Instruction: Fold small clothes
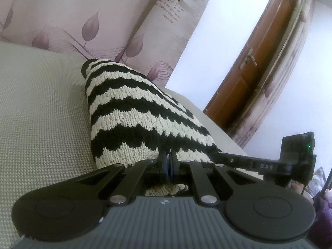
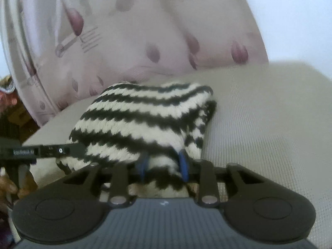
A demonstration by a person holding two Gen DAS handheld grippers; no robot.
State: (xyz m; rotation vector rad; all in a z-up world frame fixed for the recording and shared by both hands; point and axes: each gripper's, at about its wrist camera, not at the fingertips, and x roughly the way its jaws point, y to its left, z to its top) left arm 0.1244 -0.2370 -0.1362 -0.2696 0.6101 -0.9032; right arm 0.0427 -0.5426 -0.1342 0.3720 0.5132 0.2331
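**Both grippers on the striped knit**

From the left wrist, the left gripper (image 1: 168,161) had its blue-padded fingers pinched nearly together on the near edge of the black-and-cream zigzag knit garment (image 1: 132,112). The knit rose in a tented ridge away from the fingers, over a pale woven mattress (image 1: 41,108). Behind it stood a lilac leaf-print cushion (image 1: 68,14), and farther right a brown wooden door (image 1: 255,62). The right gripper (image 1: 269,166) reached in from the right, against the cloth's edge.

From the right wrist (a blurred view), the right gripper (image 2: 165,164) had its fingers (image 2: 183,165) set moderately apart with a bunched fold of the knit garment (image 2: 141,120) between them; they appeared to grip it. The cloth humped up on the mattress (image 2: 259,114), before the cushion (image 2: 145,31). The left gripper (image 2: 68,150) entered from the left, touching the knit.
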